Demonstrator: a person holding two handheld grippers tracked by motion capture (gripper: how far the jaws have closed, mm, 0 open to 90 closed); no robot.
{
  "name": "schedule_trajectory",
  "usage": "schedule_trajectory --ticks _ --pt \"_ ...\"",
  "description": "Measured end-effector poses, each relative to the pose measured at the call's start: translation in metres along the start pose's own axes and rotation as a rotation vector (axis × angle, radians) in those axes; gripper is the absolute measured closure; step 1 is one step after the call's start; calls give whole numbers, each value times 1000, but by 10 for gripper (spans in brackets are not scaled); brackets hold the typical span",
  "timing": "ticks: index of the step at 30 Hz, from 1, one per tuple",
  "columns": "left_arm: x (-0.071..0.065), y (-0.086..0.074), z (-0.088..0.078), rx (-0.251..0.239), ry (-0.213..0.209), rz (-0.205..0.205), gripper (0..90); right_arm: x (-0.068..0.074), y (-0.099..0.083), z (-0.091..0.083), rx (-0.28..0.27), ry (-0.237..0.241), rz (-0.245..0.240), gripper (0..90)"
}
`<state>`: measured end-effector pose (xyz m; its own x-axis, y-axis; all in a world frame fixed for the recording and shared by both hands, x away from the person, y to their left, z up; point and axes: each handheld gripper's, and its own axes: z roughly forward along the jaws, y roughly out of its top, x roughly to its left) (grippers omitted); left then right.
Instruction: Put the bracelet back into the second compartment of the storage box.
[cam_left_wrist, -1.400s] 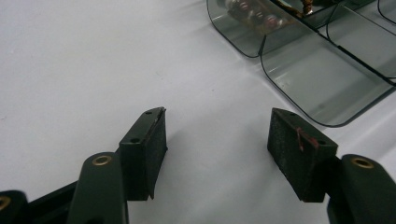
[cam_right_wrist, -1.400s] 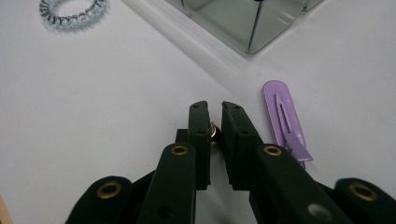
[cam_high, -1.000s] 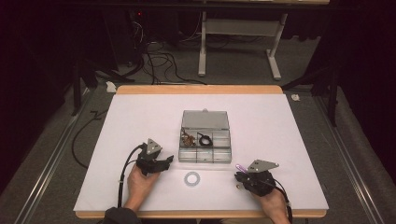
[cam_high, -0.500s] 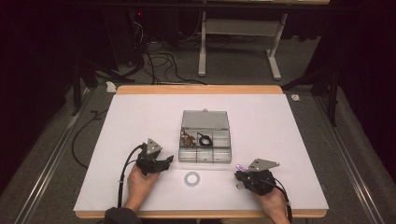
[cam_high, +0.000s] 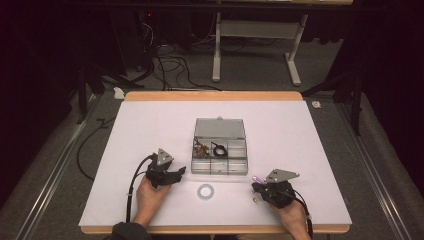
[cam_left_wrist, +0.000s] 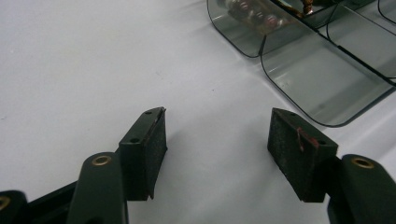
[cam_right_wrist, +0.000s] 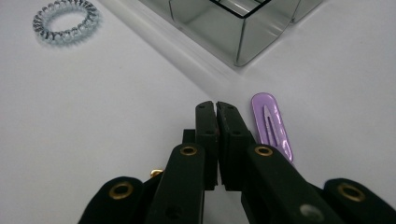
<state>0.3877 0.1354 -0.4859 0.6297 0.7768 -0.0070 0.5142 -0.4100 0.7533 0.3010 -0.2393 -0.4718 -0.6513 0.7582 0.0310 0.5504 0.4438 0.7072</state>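
A clear compartment box (cam_high: 220, 131) stands open mid-table, with a black ring and a small brown trinket inside. My left gripper (cam_high: 177, 172) rests left of the box, open, with only bare table between its pads (cam_left_wrist: 217, 140); the box's smoky front cells (cam_left_wrist: 322, 79) lie just ahead. My right gripper (cam_high: 256, 187) sits at the front right, and its jaws (cam_right_wrist: 215, 109) are pressed together with nothing seen between them. A purple hair clip (cam_right_wrist: 273, 123) lies flat on the table against its right jaw. A clear spiral hair tie (cam_high: 205, 191) lies between the two hands.
A small gold piece (cam_right_wrist: 156, 173) peeks out under the right gripper's left jaw. The box corner (cam_right_wrist: 243, 28) is close ahead of the right gripper. The white table cover (cam_high: 150, 125) spreads wide behind and beside the box.
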Motion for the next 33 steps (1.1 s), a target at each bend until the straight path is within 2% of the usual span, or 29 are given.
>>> schedule_trajectory --ticks 8,9,18,21,26,29,33 --pt "0 0 0 0 0 0 376 -1 0 1 6 17 5 877" --pt "0 0 0 0 0 0 376 0 1 3 21 25 7 877" --pt "0 0 0 0 0 -1 375 1 0 4 21 21 4 881" --pt "0 0 0 0 0 -1 375 2 0 2 13 23 1 877" --pt "0 0 0 0 0 -1 375 3 0 -8 -32 38 4 846" --pt "0 0 0 0 0 -1 375 4 -1 -9 -35 47 7 839" --pt "0 0 0 0 0 0 375 10 -2 -11 -38 62 -13 826"
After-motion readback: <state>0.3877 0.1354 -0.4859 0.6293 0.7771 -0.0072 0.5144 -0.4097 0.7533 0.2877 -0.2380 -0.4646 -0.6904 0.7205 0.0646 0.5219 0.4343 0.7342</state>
